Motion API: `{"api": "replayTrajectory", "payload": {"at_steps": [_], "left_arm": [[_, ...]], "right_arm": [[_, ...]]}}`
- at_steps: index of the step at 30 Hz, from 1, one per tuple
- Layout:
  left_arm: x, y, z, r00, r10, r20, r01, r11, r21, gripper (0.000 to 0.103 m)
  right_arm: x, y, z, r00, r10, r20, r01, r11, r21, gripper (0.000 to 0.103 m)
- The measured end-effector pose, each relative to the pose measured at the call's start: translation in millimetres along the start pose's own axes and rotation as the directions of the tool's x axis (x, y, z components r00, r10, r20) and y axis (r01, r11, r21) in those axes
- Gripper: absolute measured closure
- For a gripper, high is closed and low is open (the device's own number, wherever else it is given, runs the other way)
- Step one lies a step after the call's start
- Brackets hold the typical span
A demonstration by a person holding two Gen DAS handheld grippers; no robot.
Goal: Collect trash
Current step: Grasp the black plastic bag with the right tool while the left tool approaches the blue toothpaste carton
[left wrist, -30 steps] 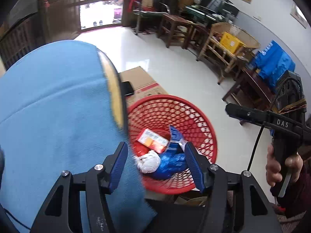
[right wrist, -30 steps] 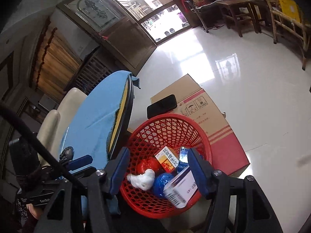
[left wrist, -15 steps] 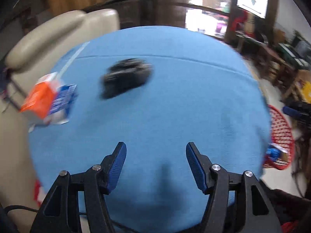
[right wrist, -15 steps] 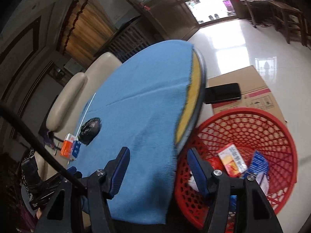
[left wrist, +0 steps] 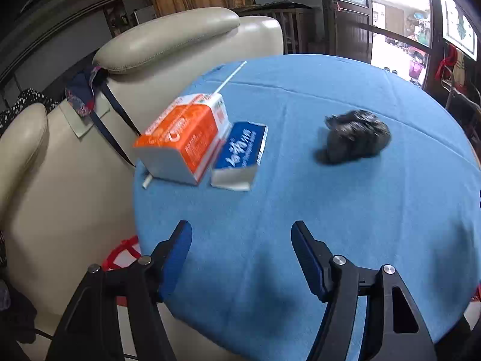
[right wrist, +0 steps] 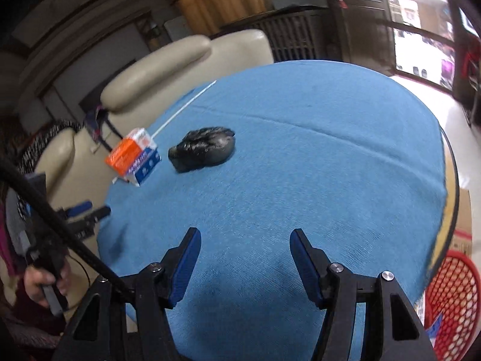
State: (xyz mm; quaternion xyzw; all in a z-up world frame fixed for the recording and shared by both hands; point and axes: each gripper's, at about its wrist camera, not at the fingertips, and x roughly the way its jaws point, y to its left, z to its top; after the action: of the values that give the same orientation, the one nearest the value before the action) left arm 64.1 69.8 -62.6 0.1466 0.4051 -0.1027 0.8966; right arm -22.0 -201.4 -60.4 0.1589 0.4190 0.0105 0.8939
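On the round blue-clothed table (left wrist: 330, 225) lie an orange carton (left wrist: 183, 138), a blue box (left wrist: 240, 156) touching it, a white straw (left wrist: 230, 76) and a crumpled black bag (left wrist: 357, 140). My left gripper (left wrist: 240, 228) hovers over the near edge with its jaws opening and nothing between them. My right gripper (right wrist: 245, 233) is open and empty above the cloth, with the black bag (right wrist: 204, 149) ahead and the carton (right wrist: 127, 150) farther left. The red trash basket (right wrist: 451, 300) stands on the floor at the lower right.
Cream leather armchairs (left wrist: 168, 36) crowd the table's far and left sides. A cardboard box (right wrist: 461, 219) sits on the floor behind the basket. A person's hand (right wrist: 45, 279) holds the left gripper's handle at the table's left rim. Glass doors (left wrist: 399, 30) are at the right.
Both views have swung away from the red basket and its trash to the table top. The carton, blue box and black bag have come closer. The left jaws stand slightly wider.
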Motion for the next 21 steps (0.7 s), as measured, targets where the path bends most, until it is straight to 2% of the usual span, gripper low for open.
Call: {"api": "replayTrajectory", "payload": {"at_steps": [3,7,10,12,16,21], "left_arm": [[15.9,2.8,26.1,1.000,-0.004,0.009,0.004,1.000,0.005,0.032],[40.4,9.3,57.1,1.000,-0.023,-0.005,0.023,1.000,-0.021,0.032],[60.5,14.5,76.7,0.997,-0.069,-0.027,0.068,0.996,-0.050,0.032],[71.0,14.3,82.7,0.993,-0.113,-0.044,0.110,0.992,-0.053,0.031],[89.4,18.0,82.7,0.982,-0.167,-0.088,0.159,0.983,-0.095,0.031],[112.3,23.7,76.4,0.965,-0.226,-0.132,0.203,0.965,-0.167,0.031]], "right_arm": [[25.6,9.0,28.9,0.999,0.029,-0.015,-0.030,0.999,-0.019,0.038],[67.5,19.0,79.9,0.993,0.111,-0.030,-0.110,0.994,0.013,0.038],[102.7,27.5,113.3,0.993,0.116,-0.026,-0.115,0.993,0.029,0.038],[130.2,28.7,129.9,0.990,0.125,-0.060,-0.122,0.991,0.058,0.038],[178.4,33.8,137.2,0.984,0.090,-0.152,-0.083,0.995,0.050,0.038],[189.0,38.4,131.9,0.985,0.083,-0.154,-0.086,0.996,-0.016,0.039]]}}
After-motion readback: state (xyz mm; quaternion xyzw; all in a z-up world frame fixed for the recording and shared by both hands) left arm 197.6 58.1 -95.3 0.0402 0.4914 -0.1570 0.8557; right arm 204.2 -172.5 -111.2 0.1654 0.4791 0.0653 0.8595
